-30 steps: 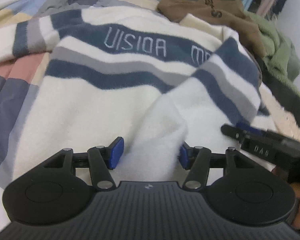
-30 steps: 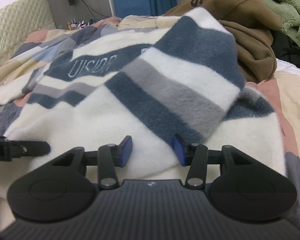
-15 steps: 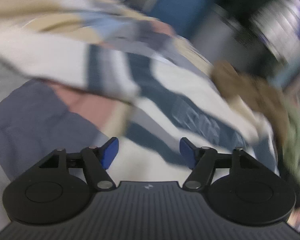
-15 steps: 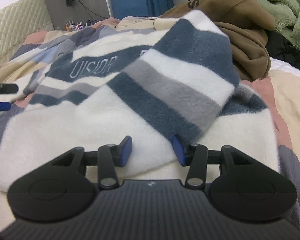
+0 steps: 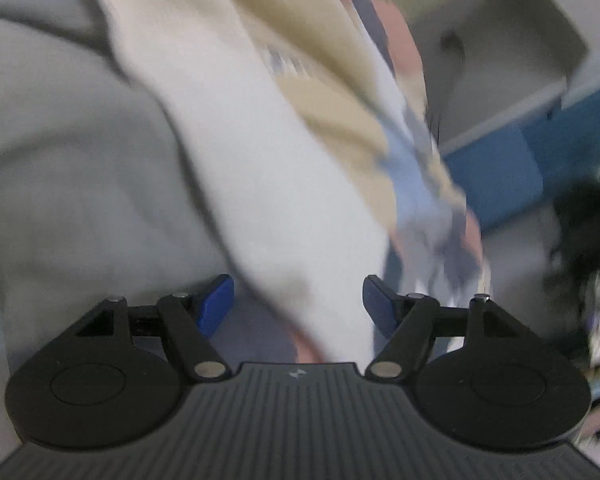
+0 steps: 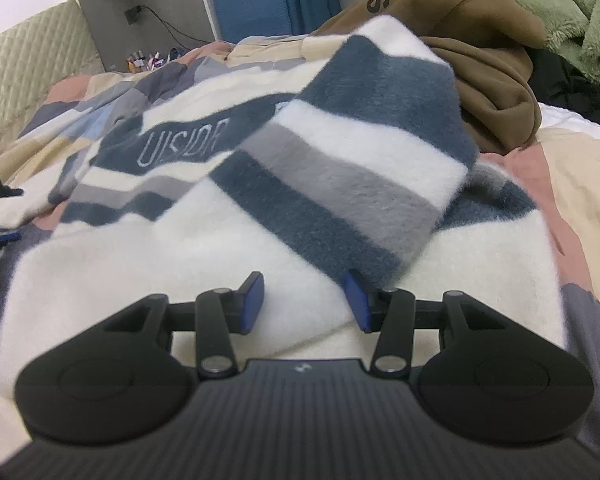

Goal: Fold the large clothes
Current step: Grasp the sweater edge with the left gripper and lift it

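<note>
Your left gripper [image 5: 298,300] and right gripper [image 6: 305,296] match: black ribbed housing, 2 round discs, silver pivot screws, blue pads [image 6: 253,300] on black fingers.

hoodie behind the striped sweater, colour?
Brown hoodie, dark lettering; clearest in right wrist view.

Left gripper [image 5: 298,304]: jaws stand wide apart, blue pads clear of any contact, nothing clamped; the view is motion-blurred. Right gripper [image 6: 303,300]: jaws part-way open, angled downward, blue pads [image 6: 253,302] pressing on nothing.
</note>
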Available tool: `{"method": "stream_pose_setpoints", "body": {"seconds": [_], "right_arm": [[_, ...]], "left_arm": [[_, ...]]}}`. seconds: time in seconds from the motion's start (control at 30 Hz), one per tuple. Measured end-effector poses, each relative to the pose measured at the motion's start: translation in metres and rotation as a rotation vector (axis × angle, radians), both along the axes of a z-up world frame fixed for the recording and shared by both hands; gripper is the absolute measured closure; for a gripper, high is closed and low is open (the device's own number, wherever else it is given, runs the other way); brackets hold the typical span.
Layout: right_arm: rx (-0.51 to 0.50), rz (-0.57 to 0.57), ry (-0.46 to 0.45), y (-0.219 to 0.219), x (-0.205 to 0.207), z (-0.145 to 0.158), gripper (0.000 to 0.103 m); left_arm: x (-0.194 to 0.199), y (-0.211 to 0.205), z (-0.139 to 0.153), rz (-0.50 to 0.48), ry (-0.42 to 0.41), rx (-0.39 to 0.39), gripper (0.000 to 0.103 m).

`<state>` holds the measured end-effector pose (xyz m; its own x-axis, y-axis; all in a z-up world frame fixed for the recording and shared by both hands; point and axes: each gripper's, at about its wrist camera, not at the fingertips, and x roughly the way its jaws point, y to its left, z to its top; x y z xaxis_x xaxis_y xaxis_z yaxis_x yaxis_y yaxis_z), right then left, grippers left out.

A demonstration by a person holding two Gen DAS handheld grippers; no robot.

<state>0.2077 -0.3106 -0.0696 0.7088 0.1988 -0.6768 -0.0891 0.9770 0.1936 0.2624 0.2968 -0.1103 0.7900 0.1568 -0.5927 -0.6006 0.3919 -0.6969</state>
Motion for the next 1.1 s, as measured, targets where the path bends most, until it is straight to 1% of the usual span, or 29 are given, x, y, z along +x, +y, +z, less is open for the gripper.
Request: {"method": "stream_pose_setpoints", "body": {"seconds": [0.07, 0.1, 0.13, 0.17, 0.2, 0.23, 0.3, 0.37, 0.43, 0.47, 0.5, 0.53, 0.57, 0.63, 0.67, 0.73, 0.77, 0.8, 0.83, 0.87, 0.93, 1.03, 1.1], "right_arm": [[0.003, -0.003, 0.0, 0.0, 0.0, 0.0, 0.056], [0.004, -0.004, 0.0, 0.0, 0.0, 0.0, 0.056], [0.005, -0.004, 0.0, 0.0, 0.001, 0.0, 0.055], [0.004, -0.005, -0.001, 0.001, 0.001, -0.001, 0.055], [0.003, -0.005, -0.002, 0.001, 0.001, -0.001, 0.055], [0.001, -0.003, -0.001, 0.0, 0.001, -0.001, 0.055], [-0.011, 0.003, -0.002, 0.002, 0.002, 0.0, 0.054], [-0.023, 0.007, -0.006, 0.004, 0.003, 0.0, 0.053], [-0.042, 0.012, -0.012, 0.007, 0.003, -0.001, 0.053], [-0.053, 0.015, -0.014, 0.008, 0.003, -0.002, 0.053], [-0.063, 0.018, -0.016, 0.01, 0.003, -0.002, 0.053], [-0.071, 0.019, -0.018, 0.011, 0.004, -0.002, 0.053], [-0.075, 0.017, -0.017, 0.011, 0.004, -0.002, 0.053], [-0.081, 0.015, -0.015, 0.012, 0.005, -0.001, 0.053], [-0.082, 0.011, -0.014, 0.012, 0.005, 0.0, 0.055], [-0.069, 0.001, -0.011, 0.011, 0.005, 0.0, 0.055], [-0.062, -0.003, -0.011, 0.011, 0.005, 0.001, 0.055], [-0.06, -0.005, -0.012, 0.01, 0.004, 0.001, 0.055], [-0.06, -0.005, -0.013, 0.01, 0.004, 0.001, 0.055], [-0.061, -0.005, -0.013, 0.01, 0.004, 0.002, 0.055], [-0.056, -0.011, -0.016, 0.01, 0.004, 0.004, 0.055], [-0.043, -0.018, -0.023, 0.007, 0.004, 0.008, 0.055], [-0.033, -0.028, -0.026, 0.004, 0.003, 0.01, 0.055]], "left_arm": [[-0.003, 0.016, -0.005, 0.031, -0.049, -0.02, 0.028], [-0.003, 0.021, -0.006, 0.045, -0.062, -0.015, 0.028], [-0.005, 0.024, -0.003, 0.054, -0.072, 0.014, 0.028], [-0.007, 0.023, 0.001, 0.064, -0.089, 0.069, 0.028], [-0.007, 0.023, 0.004, 0.067, -0.099, 0.108, 0.028], [-0.006, 0.024, 0.005, 0.069, -0.105, 0.131, 0.028], [-0.002, 0.025, 0.005, 0.086, -0.117, 0.15, 0.028], [0.0, 0.031, 0.003, 0.119, -0.14, 0.141, 0.028], [0.005, 0.039, -0.001, 0.137, -0.12, 0.131, 0.029], [0.011, 0.039, -0.002, 0.143, -0.097, 0.145, 0.03], [0.013, 0.04, -0.003, 0.144, -0.08, 0.166, 0.035], [0.014, 0.04, -0.004, 0.143, -0.065, 0.184, 0.042], [0.016, 0.042, -0.006, 0.142, -0.036, 0.2, 0.047], [0.011, 0.049, -0.014, 0.153, 0.009, 0.206, 0.078], [0.006, 0.052, -0.017, 0.166, 0.011, 0.188, 0.082], [0.001, 0.056, -0.017, 0.188, -0.017, 0.152, 0.089], [-0.001, 0.054, -0.013, 0.196, -0.015, 0.166, 0.09], [-0.001, 0.049, -0.006, 0.197, 0.001, 0.216, 0.091], [0.0, 0.041, 0.003, 0.194, 0.017, 0.285, 0.091], [0.0, 0.033, 0.012, 0.183, 0.011, 0.344, 0.091], [-0.007, 0.018, 0.032, 0.157, -0.033, 0.413, 0.091], [-0.013, -0.015, 0.064, 0.104, -0.056, 0.577, 0.091], [-0.022, -0.043, 0.084, 0.065, -0.093, 0.67, 0.091]]}}
